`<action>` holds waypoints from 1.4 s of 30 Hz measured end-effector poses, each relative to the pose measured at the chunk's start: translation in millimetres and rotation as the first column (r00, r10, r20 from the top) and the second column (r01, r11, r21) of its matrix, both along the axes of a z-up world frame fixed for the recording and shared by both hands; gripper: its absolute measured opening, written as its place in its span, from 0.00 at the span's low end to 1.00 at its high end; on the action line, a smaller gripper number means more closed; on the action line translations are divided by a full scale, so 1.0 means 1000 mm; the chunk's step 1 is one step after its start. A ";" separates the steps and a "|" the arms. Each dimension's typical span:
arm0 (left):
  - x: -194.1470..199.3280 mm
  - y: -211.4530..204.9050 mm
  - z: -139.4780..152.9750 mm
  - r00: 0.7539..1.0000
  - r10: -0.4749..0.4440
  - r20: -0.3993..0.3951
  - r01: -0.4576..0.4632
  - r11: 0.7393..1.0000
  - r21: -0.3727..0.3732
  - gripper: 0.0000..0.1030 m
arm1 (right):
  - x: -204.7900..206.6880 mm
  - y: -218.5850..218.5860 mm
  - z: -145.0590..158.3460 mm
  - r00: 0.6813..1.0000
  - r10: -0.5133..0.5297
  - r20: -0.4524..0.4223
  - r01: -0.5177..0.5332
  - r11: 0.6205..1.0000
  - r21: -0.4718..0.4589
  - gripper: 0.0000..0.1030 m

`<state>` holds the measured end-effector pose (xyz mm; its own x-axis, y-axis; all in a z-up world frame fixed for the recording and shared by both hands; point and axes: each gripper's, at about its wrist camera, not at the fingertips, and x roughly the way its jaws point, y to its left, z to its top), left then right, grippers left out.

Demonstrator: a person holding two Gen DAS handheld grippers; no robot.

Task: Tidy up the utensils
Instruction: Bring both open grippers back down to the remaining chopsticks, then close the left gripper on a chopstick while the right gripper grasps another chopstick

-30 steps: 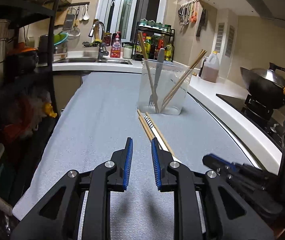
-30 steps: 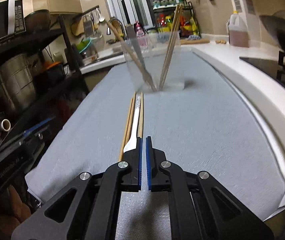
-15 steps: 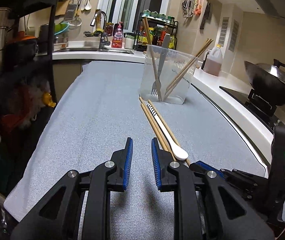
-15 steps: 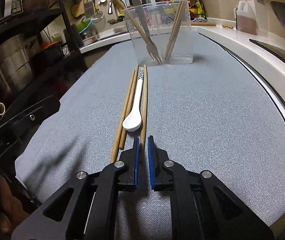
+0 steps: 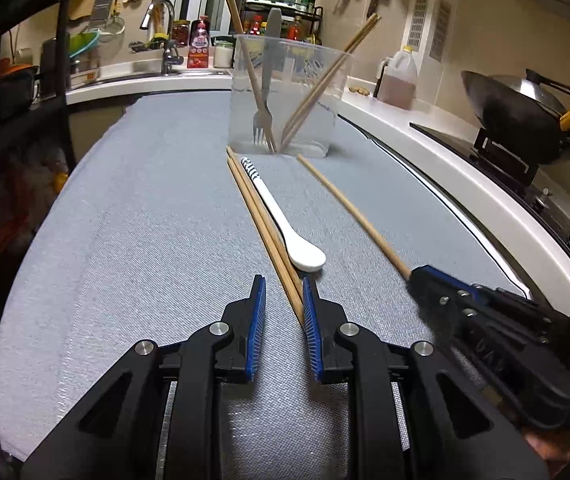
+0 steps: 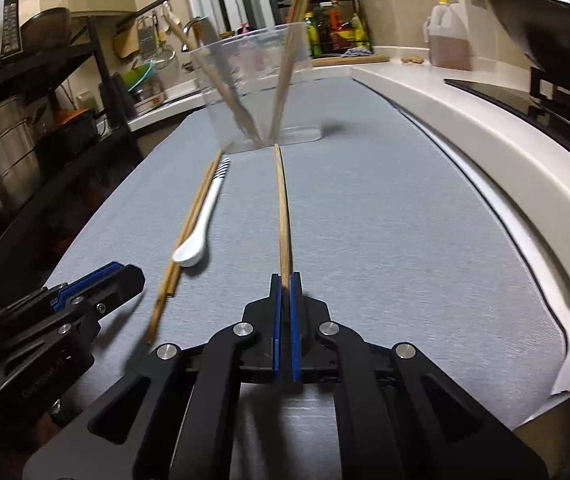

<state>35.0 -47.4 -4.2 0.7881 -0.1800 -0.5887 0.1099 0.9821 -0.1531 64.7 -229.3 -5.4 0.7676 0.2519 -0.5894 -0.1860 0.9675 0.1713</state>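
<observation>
A clear plastic cup (image 5: 289,96) (image 6: 257,92) stands on the grey mat and holds a fork (image 5: 265,120) and several chopsticks. My right gripper (image 6: 285,280) (image 5: 419,276) is shut on the near end of one wooden chopstick (image 6: 283,216) (image 5: 353,212), whose far tip points at the cup's base. A pair of chopsticks (image 5: 263,228) (image 6: 189,232) and a white spoon (image 5: 285,228) (image 6: 203,228) lie on the mat left of it. My left gripper (image 5: 283,304) is open, its jaws either side of the pair's near end.
The grey mat (image 5: 133,220) covers the counter. A white counter edge (image 5: 465,176) and a stove with a black wok (image 5: 525,116) lie to the right. A dark shelf rack (image 6: 45,128) with pots stands at the left. A sink (image 5: 145,68) is behind.
My right gripper has closed on one chopstick and drawn it to the right, away from the spoon and the other pair. My left gripper has moved forward over the pair's near end.
</observation>
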 end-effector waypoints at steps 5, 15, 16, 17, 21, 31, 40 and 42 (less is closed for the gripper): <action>-0.001 -0.013 -0.006 1.000 -0.015 -0.019 0.016 0.999 0.048 0.19 | -0.002 -0.009 -0.002 1.000 -0.021 0.000 0.021 1.000 0.007 0.04; -0.003 -0.013 -0.007 0.999 0.027 -0.028 -0.023 0.991 0.133 0.08 | 0.000 0.000 -0.002 1.000 -0.009 -0.008 0.009 1.000 -0.008 0.06; -0.003 -0.012 -0.007 0.999 0.034 -0.028 -0.030 0.990 0.136 0.07 | 0.001 0.000 -0.002 1.000 -0.008 -0.008 0.008 1.000 -0.012 0.06; -0.004 -0.009 -0.007 0.998 0.048 -0.028 -0.043 0.989 0.139 0.07 | 0.002 0.001 -0.002 1.000 -0.007 -0.008 0.007 1.000 -0.015 0.06; -0.005 0.003 -0.006 0.993 0.111 -0.027 -0.106 0.983 0.150 0.06 | 0.001 -0.001 -0.002 1.000 -0.017 -0.009 0.017 1.000 -0.010 0.05; -0.001 0.005 -0.007 0.992 0.123 -0.002 -0.121 0.982 0.146 0.14 | -0.001 0.000 -0.003 0.999 -0.039 0.004 0.039 0.999 -0.018 0.06; 0.000 0.006 -0.008 0.992 0.123 0.003 -0.122 0.982 0.148 0.14 | 0.001 0.000 -0.003 0.999 -0.039 0.010 0.039 0.999 -0.028 0.06; -0.001 0.006 -0.008 0.992 0.122 0.004 -0.121 0.981 0.151 0.14 | 0.001 0.001 -0.003 0.999 -0.037 0.011 0.038 0.999 -0.036 0.06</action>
<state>34.5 -41.3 -12.3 0.7952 0.0084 -0.6064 -0.0125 0.9999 -0.0026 66.0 -228.4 -8.3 0.7823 0.2015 -0.5894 -0.1511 0.9793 0.1344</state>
